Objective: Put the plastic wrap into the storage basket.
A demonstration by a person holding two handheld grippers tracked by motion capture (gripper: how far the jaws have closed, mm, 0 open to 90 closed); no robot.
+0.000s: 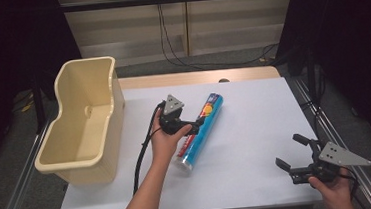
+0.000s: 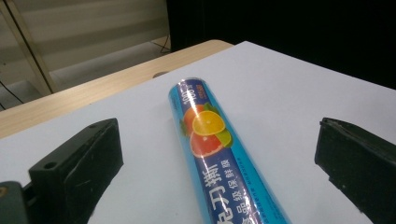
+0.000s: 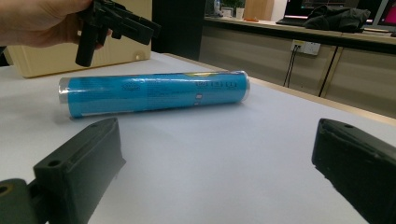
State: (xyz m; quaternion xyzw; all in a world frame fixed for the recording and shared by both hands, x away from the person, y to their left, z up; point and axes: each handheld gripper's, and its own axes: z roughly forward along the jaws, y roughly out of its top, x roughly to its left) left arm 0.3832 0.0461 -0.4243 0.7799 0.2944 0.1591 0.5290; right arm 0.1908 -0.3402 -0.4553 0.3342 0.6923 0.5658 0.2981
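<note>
Left claw (image 1: 189,124) spread wide over the blue roll (image 1: 199,132), lying on the bench (image 1: 257,144); right claw (image 1: 291,152) released, well apart

Table (image 1: 259,179): white top, light wood strip showing along its far edge, upper centre of the high view. Blue cling-film roll (image 1: 199,131) lies on its side at centre frame, running diagonally, fruit print facing up. Beige plastic tub (image 1: 82,122) stands at the left of frame, its base over the table's left edge.
</note>
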